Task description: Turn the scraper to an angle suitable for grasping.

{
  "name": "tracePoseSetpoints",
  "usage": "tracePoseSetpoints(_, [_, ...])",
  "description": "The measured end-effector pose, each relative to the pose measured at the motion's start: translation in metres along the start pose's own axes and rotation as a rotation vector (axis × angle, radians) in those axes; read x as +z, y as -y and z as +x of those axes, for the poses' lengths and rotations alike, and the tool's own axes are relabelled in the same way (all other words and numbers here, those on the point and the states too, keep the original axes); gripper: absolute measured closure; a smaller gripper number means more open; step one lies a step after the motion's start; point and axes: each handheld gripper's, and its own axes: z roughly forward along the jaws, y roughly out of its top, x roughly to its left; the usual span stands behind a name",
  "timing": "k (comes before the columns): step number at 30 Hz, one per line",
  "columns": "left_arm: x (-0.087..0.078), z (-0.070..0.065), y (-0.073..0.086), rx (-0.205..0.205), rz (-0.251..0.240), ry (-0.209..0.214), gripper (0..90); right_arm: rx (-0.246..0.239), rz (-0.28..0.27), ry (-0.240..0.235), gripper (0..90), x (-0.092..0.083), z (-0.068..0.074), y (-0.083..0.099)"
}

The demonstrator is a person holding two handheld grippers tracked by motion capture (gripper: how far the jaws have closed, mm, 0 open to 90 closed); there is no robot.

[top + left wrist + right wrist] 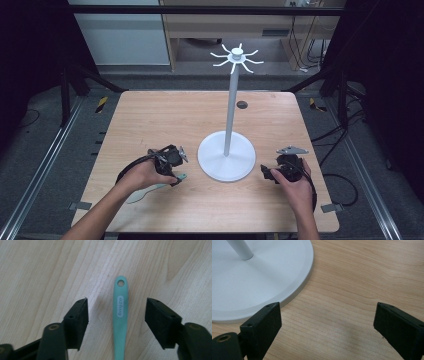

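The left tongs (117,315) stand apart around the handle of a teal spoon (120,315) that lies flat on the wooden surface (37,270), the pads clear of it on both sides, so nothing is gripped yet. The right tongs (327,322) hang wide and empty just beside the round base of the white stand (249,285). In the high view the stand's hooks (237,58) at the top hang bare. Judging by this, the work is at its start: gripping, lifting and hanging the spoon by its hole all remain.
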Motion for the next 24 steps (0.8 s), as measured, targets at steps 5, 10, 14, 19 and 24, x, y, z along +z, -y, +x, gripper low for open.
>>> tracePoseSetpoints(5, [0.007, -0.003, -0.003, 0.02, 0.031, 0.025, 49.1, 0.004, -0.001, -0.002, 8.3, 0.0, 0.0, 0.0])
tracePoseSetpoints(10, [0.01, -0.003, -0.004, 0.021, 0.038, 0.03, 56.3, 0.007, -0.001, -0.009, 8.3, -0.001, 0.0, 0.0])
tracePoseSetpoints(14, [0.011, 0.0, -0.003, 0.012, 0.045, 0.025, 60.7, 0.002, 0.0, -0.007, 8.3, -0.001, -0.001, 0.0])
tracePoseSetpoints(19, [0.013, 0.001, -0.002, 0.013, 0.051, 0.034, 66.8, -0.002, -0.001, 0.0, 8.3, 0.0, -0.001, 0.0])
tracePoseSetpoints(24, [0.016, 0.002, 0.0, 0.01, 0.046, 0.049, 70.0, 0.006, 0.0, -0.01, 8.3, -0.001, 0.0, 0.0])
